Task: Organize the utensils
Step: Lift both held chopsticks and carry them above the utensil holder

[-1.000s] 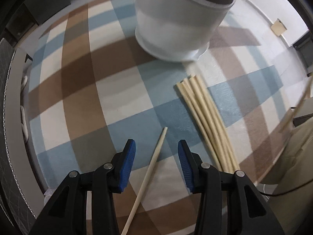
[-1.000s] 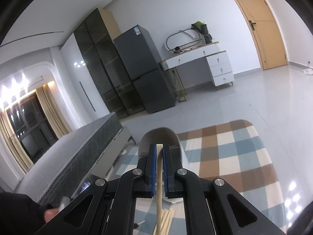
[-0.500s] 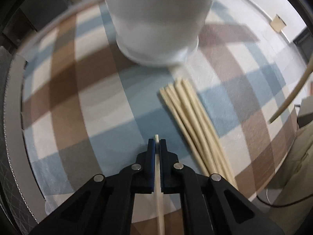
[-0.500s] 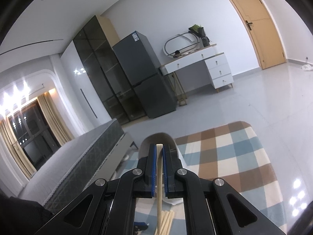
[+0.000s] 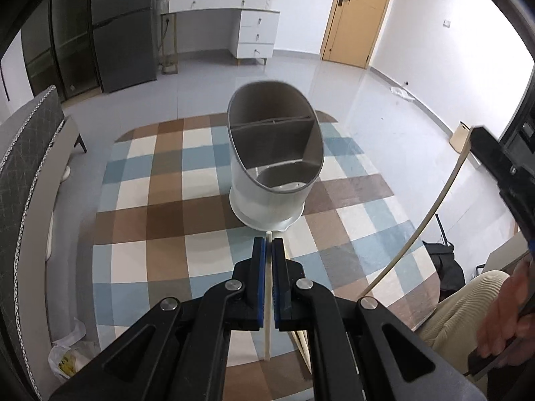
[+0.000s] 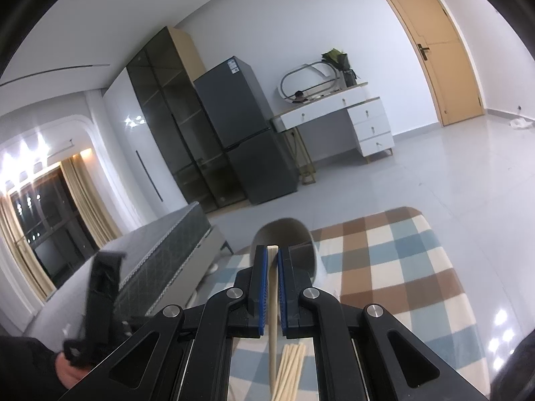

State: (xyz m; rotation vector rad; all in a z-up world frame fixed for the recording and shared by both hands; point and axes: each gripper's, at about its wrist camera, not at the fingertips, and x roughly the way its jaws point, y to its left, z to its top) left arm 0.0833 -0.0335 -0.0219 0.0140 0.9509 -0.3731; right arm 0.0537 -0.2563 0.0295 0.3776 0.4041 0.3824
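My left gripper is shut on a pale wooden chopstick, held above the checked mat. Just beyond its tips stands the white utensil holder, oval, grey inside, with dividers. My right gripper is shut on another chopstick, which hangs down below the pads. In the left wrist view that gripper shows at the right edge with its long chopstick. A bundle of several chopsticks lies on the mat under the right gripper. The holder is partly hidden behind the right fingers.
A grey padded bed borders the mat on the left. A dark fridge, a white dressing table and a wooden door line the far wall. A plastic bag lies near left; a person's hand at right.
My left gripper closed on the single chopstick on the mat, then rose and tilted up with it, so the holder's opening now shows. The right gripper drifted slightly, still gripping its chopstick.
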